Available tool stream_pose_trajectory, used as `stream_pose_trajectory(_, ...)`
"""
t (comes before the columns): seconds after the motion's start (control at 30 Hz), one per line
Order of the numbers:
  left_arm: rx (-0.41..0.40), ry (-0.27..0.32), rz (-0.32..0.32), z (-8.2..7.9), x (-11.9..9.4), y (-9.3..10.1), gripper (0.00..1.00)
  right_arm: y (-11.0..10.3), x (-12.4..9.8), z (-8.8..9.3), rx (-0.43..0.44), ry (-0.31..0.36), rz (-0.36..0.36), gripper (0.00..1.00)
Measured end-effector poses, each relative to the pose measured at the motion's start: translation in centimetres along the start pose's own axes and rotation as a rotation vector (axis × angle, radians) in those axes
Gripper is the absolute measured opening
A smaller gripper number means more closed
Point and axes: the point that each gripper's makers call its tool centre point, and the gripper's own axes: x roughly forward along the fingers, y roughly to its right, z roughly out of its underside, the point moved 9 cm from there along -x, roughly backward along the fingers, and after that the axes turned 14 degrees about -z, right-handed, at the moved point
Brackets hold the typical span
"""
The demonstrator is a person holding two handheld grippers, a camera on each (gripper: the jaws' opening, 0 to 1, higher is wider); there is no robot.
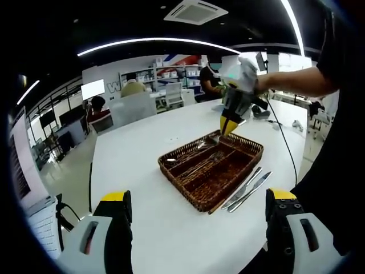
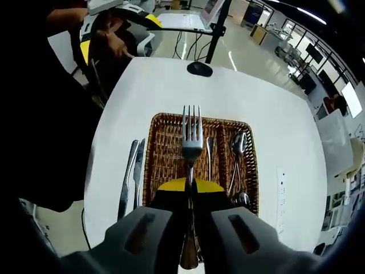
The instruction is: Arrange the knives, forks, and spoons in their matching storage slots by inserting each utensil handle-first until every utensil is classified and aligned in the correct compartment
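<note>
The right gripper (image 2: 190, 191), grey-bodied with yellow-tipped jaws, is clamped on the neck of a polished steel fork (image 2: 191, 141), tines pointing to the top of the right gripper view and the handle running down between the jaws. The fork hangs over the middle of a brown woven wicker tray (image 2: 154, 165) with lengthwise compartments, on a white round-edged worktop (image 2: 274, 108).

The left gripper (image 1: 199, 214) rises from the bottom of the left gripper view with its yellow-tipped jaws wide apart and nothing between them. In that view the right gripper (image 1: 229, 127) shows at upper centre, over the tray's (image 1: 197, 201) far end.

The fork looks light, rigid and smooth, so I judge it likely to swivel or slip in a narrow pinch; a hold near the neck, close to its balance, should keep it level while the handle leads into its slot. The wicker is rough and ridged, and a handle tip could catch on the weave.

Two flat steel table knives (image 2: 132, 177) lie side by side on the worktop just left of the tray; they look thin and low, awkward to get under. Two glossy steel spoons (image 2: 238, 149) lie in the tray's right-hand compartment, and a slim utensil (image 2: 210, 157) lies beside them, its type unclear.
</note>
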Motion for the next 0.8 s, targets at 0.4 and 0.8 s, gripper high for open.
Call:
stream_pose_trajectory(0.4, -0.008, 0.006, -0.003, -0.3, 0.6, -0.2, 0.99, 2.4, 0.2, 0.2, 0.030, -0.027, 0.007, 0.00)
stream_pose_trajectory(0.8, -0.012, 0.000, -0.002, -0.1, 0.6, -0.4, 0.99, 4.2, 0.9, 0.0, 0.047, -0.050, 0.009, 0.00)
